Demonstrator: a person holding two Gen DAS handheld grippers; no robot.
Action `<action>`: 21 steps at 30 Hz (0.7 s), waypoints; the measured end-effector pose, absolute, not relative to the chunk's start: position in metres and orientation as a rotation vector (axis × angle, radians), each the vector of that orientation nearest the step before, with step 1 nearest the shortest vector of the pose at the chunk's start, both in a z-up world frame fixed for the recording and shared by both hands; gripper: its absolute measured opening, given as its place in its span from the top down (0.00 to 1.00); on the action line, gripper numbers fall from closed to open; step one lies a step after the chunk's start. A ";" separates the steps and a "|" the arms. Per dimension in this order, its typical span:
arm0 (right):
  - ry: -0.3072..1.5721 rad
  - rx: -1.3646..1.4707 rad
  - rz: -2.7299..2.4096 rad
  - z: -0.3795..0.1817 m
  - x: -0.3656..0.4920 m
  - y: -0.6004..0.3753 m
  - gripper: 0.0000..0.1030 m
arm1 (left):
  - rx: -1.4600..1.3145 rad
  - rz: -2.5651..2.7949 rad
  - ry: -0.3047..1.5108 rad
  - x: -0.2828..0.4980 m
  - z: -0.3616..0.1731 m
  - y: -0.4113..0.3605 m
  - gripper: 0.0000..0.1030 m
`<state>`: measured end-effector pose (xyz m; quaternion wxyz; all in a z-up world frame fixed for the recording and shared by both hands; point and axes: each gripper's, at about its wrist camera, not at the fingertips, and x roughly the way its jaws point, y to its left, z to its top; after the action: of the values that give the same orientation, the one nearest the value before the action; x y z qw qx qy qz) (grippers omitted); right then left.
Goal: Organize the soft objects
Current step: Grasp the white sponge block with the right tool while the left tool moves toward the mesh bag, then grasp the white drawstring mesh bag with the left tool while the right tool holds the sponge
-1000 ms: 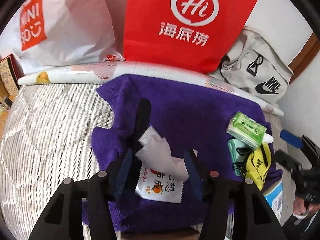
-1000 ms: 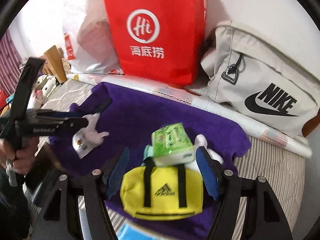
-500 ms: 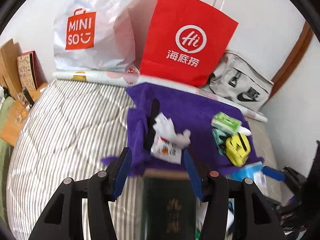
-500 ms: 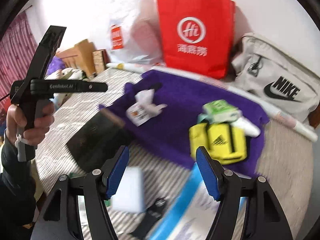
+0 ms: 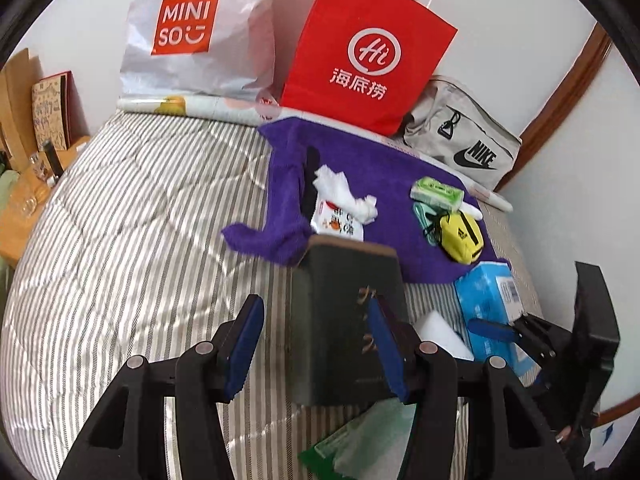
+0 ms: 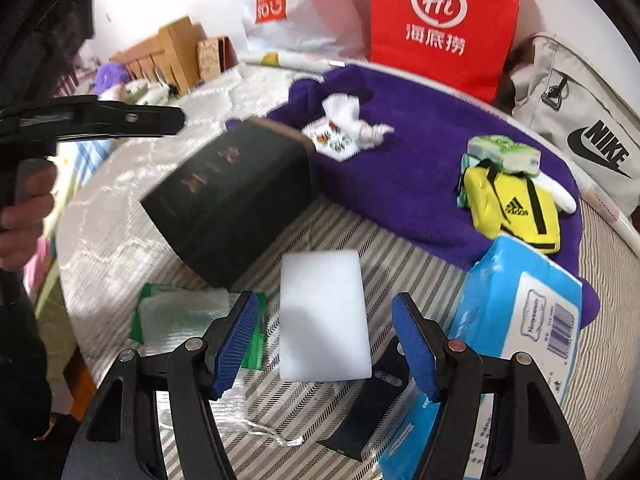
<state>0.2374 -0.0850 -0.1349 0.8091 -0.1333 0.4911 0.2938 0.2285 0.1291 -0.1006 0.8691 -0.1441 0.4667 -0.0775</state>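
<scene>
A purple towel (image 5: 360,168) (image 6: 420,152) lies on the striped bed and bears a tissue packet with crumpled tissue (image 5: 340,208) (image 6: 344,128), a green tissue pack (image 5: 436,192) (image 6: 504,152) and a small yellow Adidas bag (image 5: 460,236) (image 6: 508,204). A white sponge (image 6: 324,316) lies between my right gripper's (image 6: 324,344) open fingers. My left gripper (image 5: 316,344) is open and empty above a dark book (image 5: 348,320) (image 6: 236,196). A blue tissue pack (image 6: 516,300) (image 5: 488,300) lies at the right.
A red paper bag (image 5: 364,52), a white Miniso bag (image 5: 192,32) and a grey Nike bag (image 5: 460,144) stand against the wall. A green-edged packet (image 6: 188,316) and a black strap (image 6: 360,420) lie near the bed's front edge. A wooden bedside shelf (image 5: 24,184) is left.
Both grippers have pulled back from the purple towel toward the bed's front. The book, white sponge and blue tissue pack have come into view. Both grippers stay open.
</scene>
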 end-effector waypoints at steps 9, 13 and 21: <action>1.088 -0.384 0.567 -0.161 0.242 -0.069 0.33 | -0.314 -0.176 0.987 0.221 -0.111 0.135 0.50; 1.081 -0.413 0.575 -0.166 0.241 -0.065 0.51 | -0.312 -0.182 0.991 0.217 -0.113 0.133 0.50; 1.058 -0.227 0.604 -0.144 0.237 -0.088 0.52 | -0.258 -0.173 1.008 0.199 -0.119 0.125 0.50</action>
<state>0.2368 -0.0876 -0.1441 0.8140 -0.1065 0.4960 0.2829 0.1989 0.1250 -0.1192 0.8642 -0.1232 0.4809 -0.0824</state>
